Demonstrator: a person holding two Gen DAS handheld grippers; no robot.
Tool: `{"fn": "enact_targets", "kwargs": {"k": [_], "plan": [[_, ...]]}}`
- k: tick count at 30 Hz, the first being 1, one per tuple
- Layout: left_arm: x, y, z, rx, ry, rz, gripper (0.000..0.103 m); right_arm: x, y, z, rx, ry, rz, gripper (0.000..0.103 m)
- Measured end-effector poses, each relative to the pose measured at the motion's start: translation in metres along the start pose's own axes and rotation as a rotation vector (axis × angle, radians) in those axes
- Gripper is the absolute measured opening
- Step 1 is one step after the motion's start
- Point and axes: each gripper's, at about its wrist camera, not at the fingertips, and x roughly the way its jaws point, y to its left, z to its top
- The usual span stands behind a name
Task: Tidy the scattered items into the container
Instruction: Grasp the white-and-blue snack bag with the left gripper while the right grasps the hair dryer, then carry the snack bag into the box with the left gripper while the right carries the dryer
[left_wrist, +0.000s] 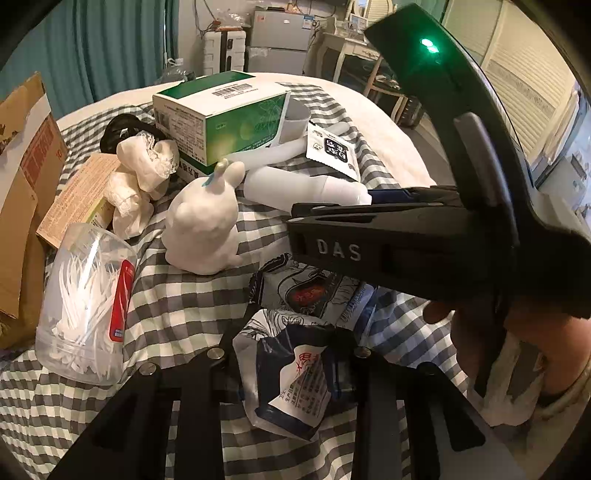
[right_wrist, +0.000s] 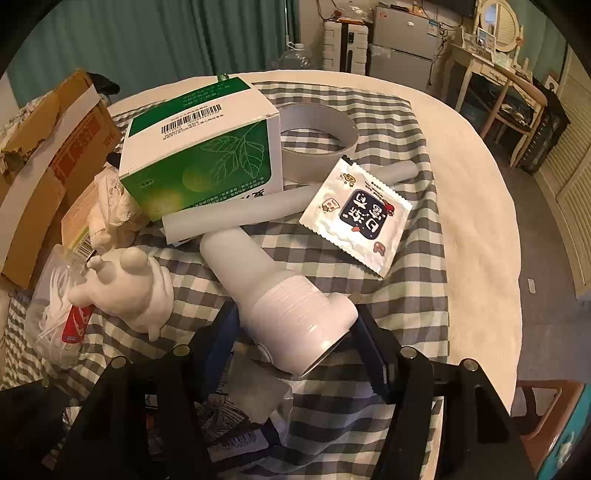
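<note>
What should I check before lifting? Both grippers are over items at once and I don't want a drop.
1. Printed pouch between left gripper fingers: ok.
2. Left pads firmly pinching it: cannot tell.
3. White bottle, cap end between right gripper fingers: ok.
4. Right pads pressing the bottle: cannot tell.
5. Rabbit figurine apart from the bottle: ok.
6. Room inside cardboard box: cannot tell.

Matt plastic bottle (right_wrist: 273, 291), glossy foil sachet (right_wrist: 356, 218) and cardboard box (right_wrist: 201, 147) on checked cloth (right_wrist: 413, 288).
</note>
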Motion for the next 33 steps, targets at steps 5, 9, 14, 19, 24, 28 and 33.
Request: {"fn": "enact_targets", "kwargs": {"k": [5, 9, 14, 19, 24, 28, 33], "plan": [[-0.006, 0.003, -0.001, -0.003, 0.007, 0.022, 0.031, -0.009, -0.001, -0.002, 0.008, -0.013, 0.001, 0.061], [-0.016, -0.001, -0.005, 0.029, -0.003, 0.061, 0.031, -0.025, -0.002, -0.004, 0.009, -0.032, -0.003, 0.061], [-0.025, 0.009, -0.010, -0.001, 0.012, 0.100, 0.027, -0.047, -0.009, -0.009, 0.031, -0.061, -0.030, 0.061], [-0.053, 0.026, -0.005, -0.077, -0.059, 0.131, 0.025, -0.081, -0.027, -0.013, 0.103, -0.113, -0.025, 0.061], [-0.095, 0.032, 0.011, -0.099, -0.188, 0.181, 0.025, -0.118, -0.028, -0.012, 0.129, -0.176, -0.021, 0.061], [-0.132, 0.038, 0.025, -0.107, -0.302, 0.243, 0.025, -0.146, -0.013, -0.010, 0.122, -0.220, -0.016, 0.061], [-0.170, 0.064, 0.040, -0.193, -0.394, 0.293, 0.026, -0.179, 0.022, 0.006, 0.080, -0.287, 0.003, 0.061]]}}
